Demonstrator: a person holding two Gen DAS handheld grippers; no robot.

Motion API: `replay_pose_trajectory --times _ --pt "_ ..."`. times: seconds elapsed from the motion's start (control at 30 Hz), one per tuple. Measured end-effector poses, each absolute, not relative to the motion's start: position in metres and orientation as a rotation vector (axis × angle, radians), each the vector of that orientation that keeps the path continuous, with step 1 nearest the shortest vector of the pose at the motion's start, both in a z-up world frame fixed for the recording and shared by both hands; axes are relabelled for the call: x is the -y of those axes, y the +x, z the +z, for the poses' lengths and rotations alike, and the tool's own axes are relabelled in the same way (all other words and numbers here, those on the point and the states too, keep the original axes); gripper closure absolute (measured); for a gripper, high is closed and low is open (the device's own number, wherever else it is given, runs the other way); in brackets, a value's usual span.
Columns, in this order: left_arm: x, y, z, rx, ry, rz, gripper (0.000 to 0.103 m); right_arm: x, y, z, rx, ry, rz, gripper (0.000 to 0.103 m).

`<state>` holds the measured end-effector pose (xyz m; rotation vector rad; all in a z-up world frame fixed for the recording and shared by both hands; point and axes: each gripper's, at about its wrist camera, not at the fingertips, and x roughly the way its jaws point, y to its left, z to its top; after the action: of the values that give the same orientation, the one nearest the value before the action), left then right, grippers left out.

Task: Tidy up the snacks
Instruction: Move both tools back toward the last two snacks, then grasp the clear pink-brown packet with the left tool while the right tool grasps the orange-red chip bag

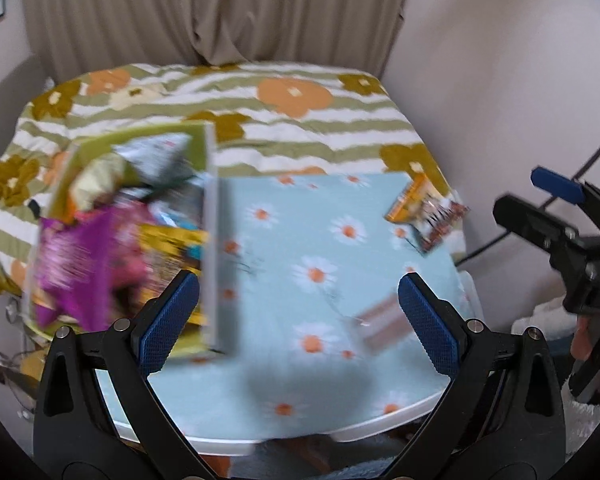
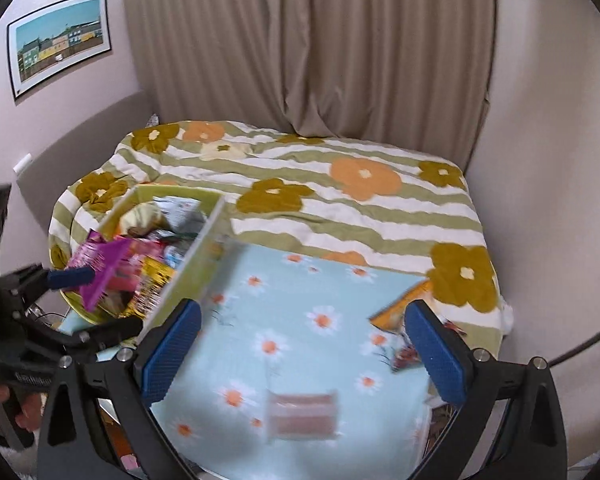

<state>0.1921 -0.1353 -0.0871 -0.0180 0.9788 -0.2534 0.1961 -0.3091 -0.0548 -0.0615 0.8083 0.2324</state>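
Jaws wide and empty on the left gripper (image 1: 298,320): in the left wrist view its blue pads frame bare daisy cloth (image 1: 300,240). A small striped packet (image 1: 382,326) lies just inside the right pad, low and near, its long axis slanting across the jaw line. The box (image 1: 210,240) of snacks stands left, behind the left pad. An orange packet (image 1: 424,210) lies far right, near the table's back corner.

In the right wrist view the right gripper (image 2: 302,354) is likewise spread and holds nothing. The striped packet (image 2: 302,414) lies between its pads, slightly below centre, long axis crosswise. The orange packet (image 2: 402,314) sits partly behind the right pad. Either gripper is close; the right looks better centred on the striped packet.
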Motion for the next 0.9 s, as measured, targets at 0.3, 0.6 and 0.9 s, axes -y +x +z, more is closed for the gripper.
replay_pose_trajectory --times 0.3,0.6,0.9 --pt "0.228 0.187 -0.155 -1.079 0.170 -0.392 0.004 0.369 0.205 -0.100 -0.852 -0.056 0.188 0.002" --pt "0.274 0.195 -0.238 -1.140 0.496 -0.552 0.004 0.394 0.230 -0.161 -0.955 -0.029 0.140 0.002" --pt "0.301 0.196 -0.289 -1.158 0.647 -0.663 0.004 0.401 0.280 -0.204 -0.993 -0.183 0.115 0.002"
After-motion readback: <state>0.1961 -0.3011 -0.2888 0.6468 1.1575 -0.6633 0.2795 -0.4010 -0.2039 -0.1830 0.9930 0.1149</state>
